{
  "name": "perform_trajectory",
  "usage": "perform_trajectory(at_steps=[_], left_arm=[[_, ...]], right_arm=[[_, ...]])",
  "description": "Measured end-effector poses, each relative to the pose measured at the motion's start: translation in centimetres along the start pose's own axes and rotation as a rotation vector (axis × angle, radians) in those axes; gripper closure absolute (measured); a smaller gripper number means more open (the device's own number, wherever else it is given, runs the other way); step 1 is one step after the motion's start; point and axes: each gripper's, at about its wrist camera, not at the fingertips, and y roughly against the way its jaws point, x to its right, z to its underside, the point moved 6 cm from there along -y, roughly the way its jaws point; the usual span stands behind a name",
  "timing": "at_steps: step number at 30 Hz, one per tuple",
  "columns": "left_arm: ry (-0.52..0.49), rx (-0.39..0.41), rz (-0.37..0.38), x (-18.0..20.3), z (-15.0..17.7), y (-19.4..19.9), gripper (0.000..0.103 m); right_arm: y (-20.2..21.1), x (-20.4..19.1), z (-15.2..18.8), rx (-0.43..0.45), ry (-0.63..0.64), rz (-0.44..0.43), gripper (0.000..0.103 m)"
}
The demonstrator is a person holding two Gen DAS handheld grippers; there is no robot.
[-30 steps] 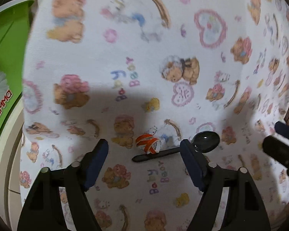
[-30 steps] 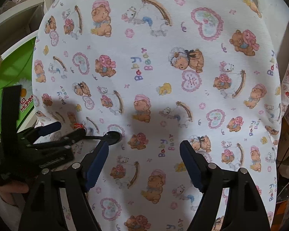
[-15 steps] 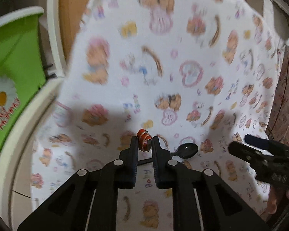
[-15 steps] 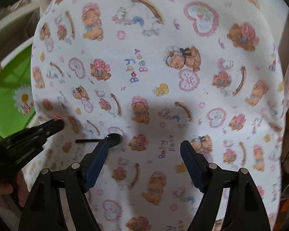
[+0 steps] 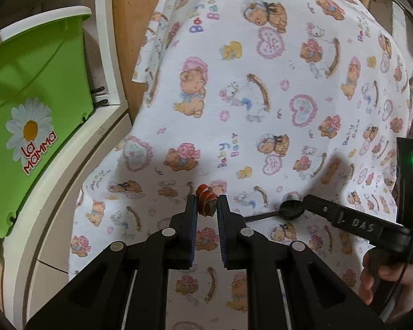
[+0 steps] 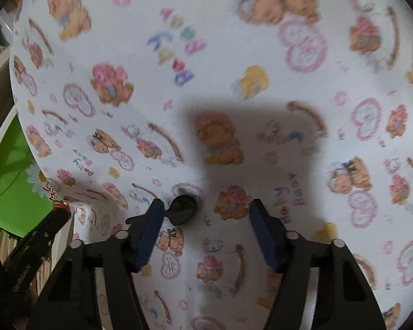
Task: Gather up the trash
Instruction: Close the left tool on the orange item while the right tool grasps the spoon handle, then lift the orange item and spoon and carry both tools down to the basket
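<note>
Your left gripper [image 5: 207,205] now clamped on the orange-striped wrapper [image 5: 205,199] and lifted off the cloth, your right gripper [image 6: 203,214] moved in, wide, bracketing the black spoon [image 6: 182,211]

Left gripper [image 5: 207,205]: matte black linkage, silver rivets, dark blue ribbed pads. Right gripper [image 6: 203,214]: same black frame, blue pads; at 3 o'clock in left view, "DAS" lettering, green LED, bare-skinned hand [image 5: 385,272].
</note>
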Motion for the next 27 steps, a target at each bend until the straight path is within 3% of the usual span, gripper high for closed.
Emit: perform_trajectory(at_steps=[3,5,7,8,9,12,16,21,27], left_arm=[[-0.004,0.012,-0.014,-0.2,-0.2,0.2,0.088],[-0.014,0.014,-0.021,-0.1,-0.2,0.2,0.088],[-0.021,0.011,-0.023,0.0,-0.1,0.2,0.088],[-0.021,0.009,-0.020,0.0,0.0,0.2,0.088],[-0.020,0.007,-0.019,0.0,0.0,0.1,0.088],[-0.020,0.012,-0.028,-0.3,0.0,0.3,0.088],[-0.006,0.032,-0.030,-0.7,-0.1,0.9,0.088],[-0.002,0.053,-0.030,-0.9,0.0,2.0,0.088],[-0.005,0.066,-0.020,-0.4,1.1,4.1,0.088]], right_arm=[[-1.0,-0.9,0.0,-0.004,0.049,-0.001,0.061],[-1.4,-1.3,0.2,0.014,0.077,0.007,0.066],[-1.7,-1.7,0.4,0.021,0.107,0.029,0.078],[-1.9,-1.9,0.6,0.015,0.120,0.041,0.094],[-2.1,-1.9,0.7,0.011,0.121,0.054,0.099],[-1.5,-1.8,0.6,0.056,0.107,0.098,0.100],[0.5,-2.8,0.1,0.114,0.101,0.026,0.100],[4.3,-4.9,-0.4,0.235,0.252,0.069,0.100],[6.9,-5.5,0.2,0.276,0.341,0.105,0.100]])
